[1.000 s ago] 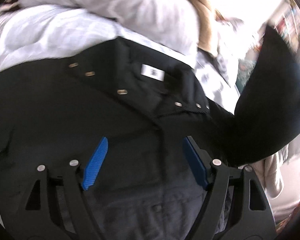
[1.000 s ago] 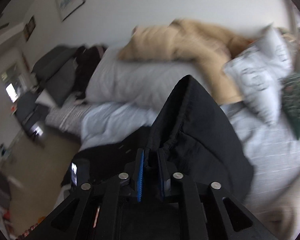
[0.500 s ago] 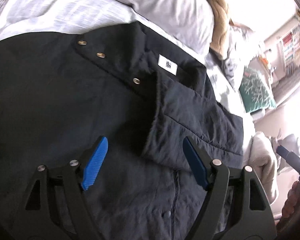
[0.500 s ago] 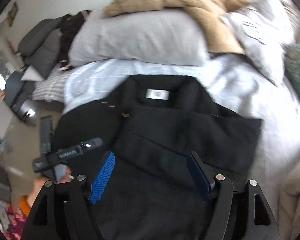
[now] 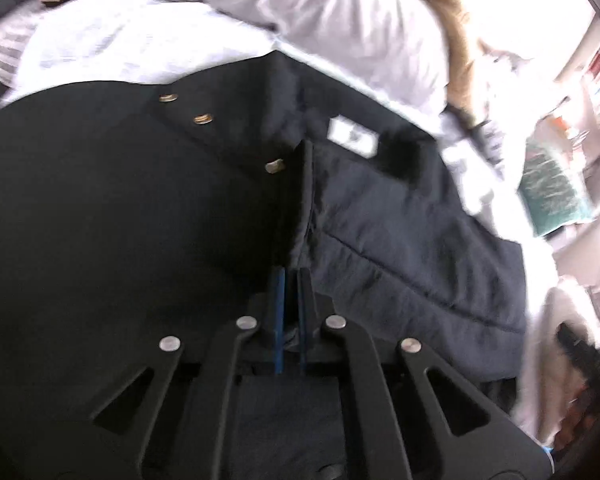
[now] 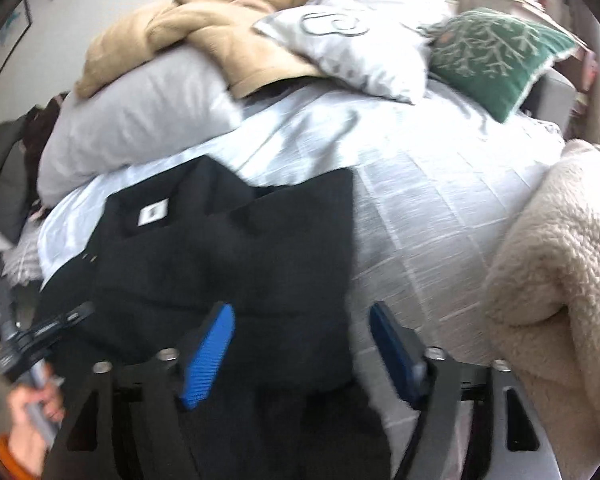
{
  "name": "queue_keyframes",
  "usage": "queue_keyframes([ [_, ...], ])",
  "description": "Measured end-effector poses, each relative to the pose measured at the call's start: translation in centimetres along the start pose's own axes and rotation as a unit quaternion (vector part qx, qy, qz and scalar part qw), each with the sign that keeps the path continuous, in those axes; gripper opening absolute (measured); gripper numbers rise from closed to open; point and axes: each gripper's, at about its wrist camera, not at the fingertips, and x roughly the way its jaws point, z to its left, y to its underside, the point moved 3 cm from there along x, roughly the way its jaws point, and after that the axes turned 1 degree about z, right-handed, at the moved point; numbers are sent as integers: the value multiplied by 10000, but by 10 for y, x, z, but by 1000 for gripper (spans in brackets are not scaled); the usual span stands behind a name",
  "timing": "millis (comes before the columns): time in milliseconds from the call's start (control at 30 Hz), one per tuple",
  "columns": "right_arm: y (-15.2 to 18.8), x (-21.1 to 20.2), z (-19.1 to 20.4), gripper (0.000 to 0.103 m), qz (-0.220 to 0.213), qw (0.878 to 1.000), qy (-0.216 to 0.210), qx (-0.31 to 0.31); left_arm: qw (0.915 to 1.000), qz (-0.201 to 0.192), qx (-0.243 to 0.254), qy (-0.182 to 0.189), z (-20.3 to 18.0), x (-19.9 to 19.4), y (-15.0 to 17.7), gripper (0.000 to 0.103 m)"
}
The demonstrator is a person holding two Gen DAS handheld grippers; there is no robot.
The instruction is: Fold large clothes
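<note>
The black jacket [image 6: 228, 256] lies spread on the bed [image 6: 440, 200] toward its left edge, collar facing the pillows. The left gripper [image 5: 291, 280] pinches the edge of the flap already folded across the front. The right gripper [image 6: 300, 344] hovers over the jacket's right edge, fingers wide. Mid-fold: next, smoothing this flap flat seems needed.

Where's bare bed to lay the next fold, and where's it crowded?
Free: quilt between the black jacket and the cream fleece blanket, below the green cushion. Crowded: the head end, with the grey pillow, tan blanket and white cushion.
</note>
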Motion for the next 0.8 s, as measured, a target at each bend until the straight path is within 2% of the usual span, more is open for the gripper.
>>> queue_keyframes([
  [67, -1, 8, -7, 54, -51, 9999, -40, 136, 9985, 481, 188, -200, 2, 14, 10, 8],
  [100, -2, 13, -9, 50, -63, 9998, -29, 192, 9979, 514, 277, -276, 2, 15, 12, 12],
  [200, -5, 25, -3, 38, -136, 9998, -4, 128, 9969, 70, 505, -601, -5, -1, 4, 17],
  [233, -7, 28, 2, 32, -196, 9998, -7, 41, 9961, -157, 586, -637, -10, -9, -2, 21],
  [267, -8, 30, 7, 30, -240, 9997, -11, -27, 9946, -449, 680, -643, -16, -18, -7, 30],
  [300, -9, 33, 11, 27, -283, 9996, -13, -99, 9930, -691, 742, -597, -20, -24, -10, 38],
  [367, -12, 43, 21, 25, -361, 9991, -50, -207, 9900, -1057, 889, -298, -30, -30, -16, 44],
  [433, -13, 56, 27, 24, -335, 9991, -49, -269, 9902, -916, 1049, 49, -37, -18, -14, 44],
  [467, -12, 65, 28, 24, -295, 9992, -17, -275, 9909, -771, 1106, 57, -39, -7, -12, 44],
  [567, -5, 91, 25, 23, -20, 9996, 169, -244, 9941, -154, 1063, -180, -25, 33, 1, 44],
  [600, -1, 99, 22, 20, 105, 9994, 255, -231, 9948, -58, 1001, -150, -17, 41, 5, 46],
  [633, 3, 108, 18, 16, 218, 9989, 332, -239, 9948, -176, 1005, -83, -13, 42, 8, 48],
  [667, 7, 115, 16, 15, 270, 9987, 349, -267, 9940, -156, 1066, -174, -11, 42, 9, 52],
  [700, 10, 117, 14, 15, 267, 9986, 362, -290, 9938, -100, 1092, -183, -11, 41, 8, 52],
  [767, 7, 112, 20, 19, 319, 9978, 443, -385, 9936, 5, 1074, -339, -10, 33, 8, 59],
  [800, 5, 106, 24, 26, 368, 9979, 384, -364, 9935, 41, 1049, -442, -9, 29, 7, 64],
])
